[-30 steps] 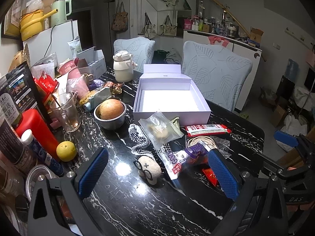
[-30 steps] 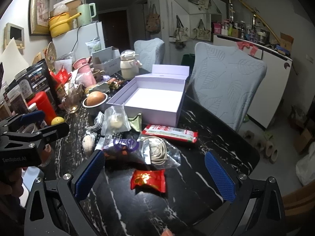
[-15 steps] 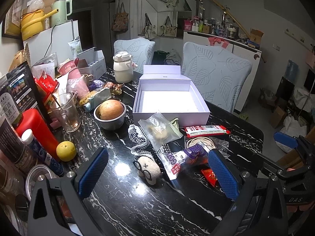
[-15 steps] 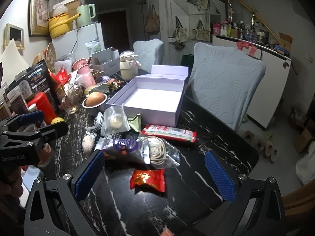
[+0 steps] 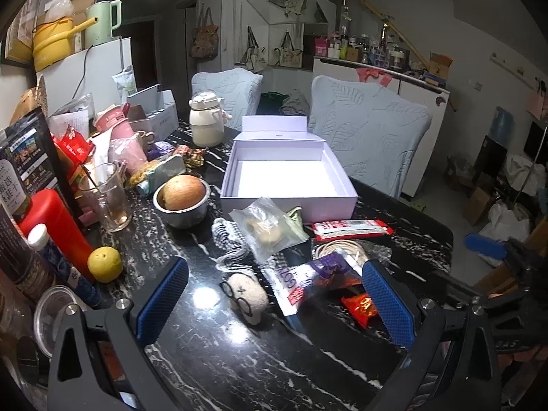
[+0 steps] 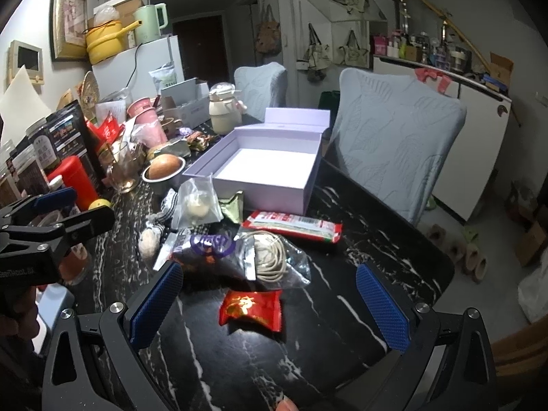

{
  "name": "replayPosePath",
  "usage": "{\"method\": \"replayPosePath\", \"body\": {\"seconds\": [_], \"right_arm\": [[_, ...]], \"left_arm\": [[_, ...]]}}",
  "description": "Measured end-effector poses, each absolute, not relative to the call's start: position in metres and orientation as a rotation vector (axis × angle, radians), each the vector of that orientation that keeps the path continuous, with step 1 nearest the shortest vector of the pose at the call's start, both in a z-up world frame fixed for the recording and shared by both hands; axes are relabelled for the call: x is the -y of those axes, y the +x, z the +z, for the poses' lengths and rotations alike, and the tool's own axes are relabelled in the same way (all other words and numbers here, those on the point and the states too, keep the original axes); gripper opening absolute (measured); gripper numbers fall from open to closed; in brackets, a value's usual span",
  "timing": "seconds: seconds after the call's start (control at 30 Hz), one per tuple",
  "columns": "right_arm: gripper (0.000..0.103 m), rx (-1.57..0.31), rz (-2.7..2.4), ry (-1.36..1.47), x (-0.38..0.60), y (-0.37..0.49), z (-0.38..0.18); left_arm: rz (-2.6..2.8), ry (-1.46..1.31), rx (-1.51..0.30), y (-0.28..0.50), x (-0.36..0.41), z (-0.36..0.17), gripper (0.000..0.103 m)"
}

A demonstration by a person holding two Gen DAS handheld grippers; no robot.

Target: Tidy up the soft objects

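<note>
Grippers: left gripper [image 5: 274, 301] and right gripper [image 6: 269, 299] both w/ jaws spread wide, holding nothing, above black marble table [image 6: 376, 239]. Soft toy w/ glasses [image 5: 245, 296] lies between left fingers; red snack packet [image 6: 251, 308] between right fingers. Empty white box [image 5: 287, 181] sits behind the pile, lid up.

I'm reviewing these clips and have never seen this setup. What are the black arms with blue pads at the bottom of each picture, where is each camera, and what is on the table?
No robot here: a person holds a two-finger clamp in each hand, and a fisheye camera on each clamp looks forward between its fingers. One picture looks out from the left gripper, the other from the right gripper. Both are open and hold nothing. On the black marble table sit an empty lilac box, a small plush toy, a red snack packet, a bagged coil of cord, and kitchen clutter.
</note>
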State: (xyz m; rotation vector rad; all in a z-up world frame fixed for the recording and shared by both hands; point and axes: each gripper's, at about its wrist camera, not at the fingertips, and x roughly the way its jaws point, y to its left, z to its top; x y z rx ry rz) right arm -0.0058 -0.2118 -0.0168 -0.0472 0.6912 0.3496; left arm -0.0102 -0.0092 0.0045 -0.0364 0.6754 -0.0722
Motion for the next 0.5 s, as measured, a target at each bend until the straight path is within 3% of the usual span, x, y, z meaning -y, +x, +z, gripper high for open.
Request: {"method": "replayPosePath", "body": {"seconds": [0.5], "right_arm": [[0.103,-0.790,0.409,-0.020,0.206,0.007,-0.057]], "left_arm": [[-0.060,-0.107,-0.725,-0.010,0.004,-0.015,0.103]]}}
